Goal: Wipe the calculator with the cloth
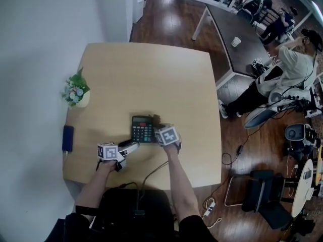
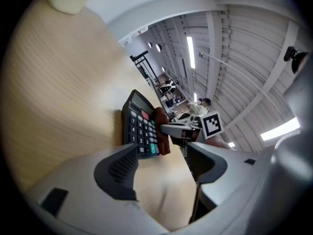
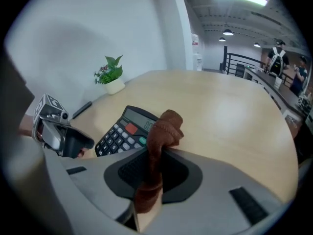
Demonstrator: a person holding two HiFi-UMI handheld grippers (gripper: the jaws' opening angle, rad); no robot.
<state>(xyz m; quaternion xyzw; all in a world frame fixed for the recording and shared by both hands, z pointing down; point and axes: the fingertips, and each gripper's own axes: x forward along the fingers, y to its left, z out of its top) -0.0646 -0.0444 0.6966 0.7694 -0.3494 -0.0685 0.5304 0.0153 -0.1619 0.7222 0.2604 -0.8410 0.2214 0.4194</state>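
A light wooden tabletop (image 1: 151, 69) is seen from above, with a black desk calculator (image 1: 142, 128) lying flat near the near edge, a little left of its middle. The calculator's display end is turned toward the far edge.

The right gripper (image 1: 159, 129) is held at the calculator's right side, angled steeply down. Its jaws are pressed together on a brown cloth (image 3: 164, 131), which is pinched between them, with a bunched end sticking out past the tips. In the left gripper view the cloth is seen against the calculator's right edge; whether it actually touches there cannot be told.

The left gripper (image 1: 132, 146) is held near the near edge, just beside the calculator's near-left corner, pointing toward it almost level. Its jaws are spread apart, with only bare tabletop seen between them.

A small potted plant (image 1: 76, 91) stands at the left edge. A dark blue flat object (image 1: 67, 137) lies at the same edge, nearer the near-left corner.
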